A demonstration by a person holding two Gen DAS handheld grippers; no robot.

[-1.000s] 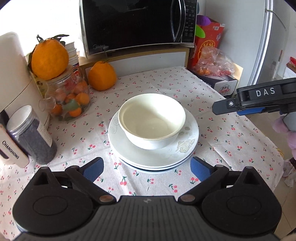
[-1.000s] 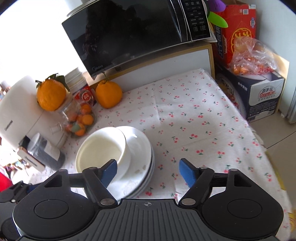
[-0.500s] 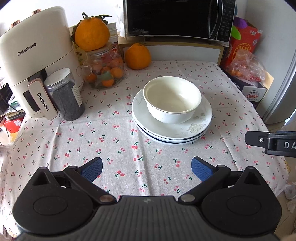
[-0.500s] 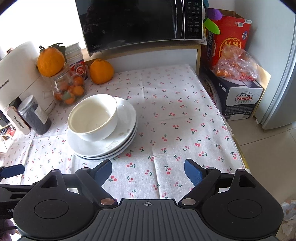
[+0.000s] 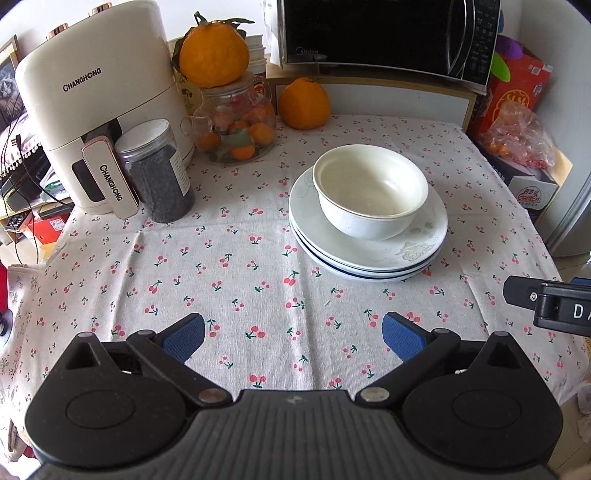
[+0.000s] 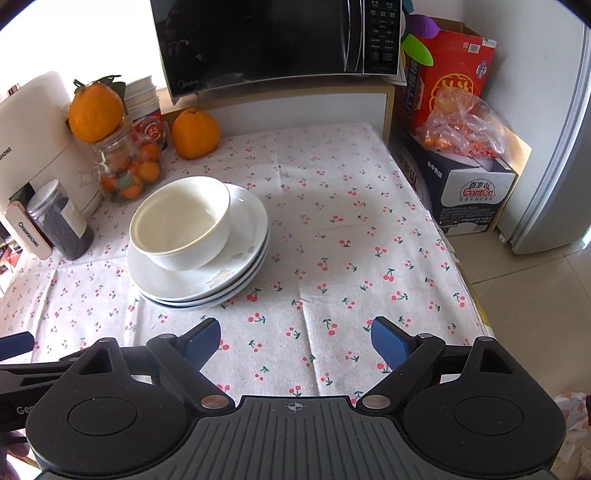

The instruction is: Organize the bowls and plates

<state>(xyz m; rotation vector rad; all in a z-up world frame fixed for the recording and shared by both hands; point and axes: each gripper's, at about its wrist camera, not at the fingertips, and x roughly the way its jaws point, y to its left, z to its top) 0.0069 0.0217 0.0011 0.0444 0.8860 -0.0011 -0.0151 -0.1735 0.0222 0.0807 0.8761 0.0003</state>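
Note:
A white bowl (image 5: 369, 192) sits in a stack of white plates (image 5: 369, 254) on the cherry-print tablecloth; the bowl (image 6: 181, 225) and the plates (image 6: 207, 284) also show in the right wrist view. My left gripper (image 5: 293, 338) is open and empty, held above the cloth near the front edge, well short of the plates. My right gripper (image 6: 295, 341) is open and empty, near the front edge, to the right of the stack. Its finger shows at the right of the left wrist view (image 5: 546, 302).
A white air fryer (image 5: 96, 103), a dark jar (image 5: 155, 173), a glass jar of small fruit (image 5: 236, 129) with an orange on top (image 5: 212, 55), another orange (image 5: 303, 103) and a microwave (image 5: 388, 33) line the back. Boxes (image 6: 465, 184) stand off the table's right edge.
Both grippers have pulled back toward the front edge, away from the bowl and plates, staying open. The bowl and plates have not moved.

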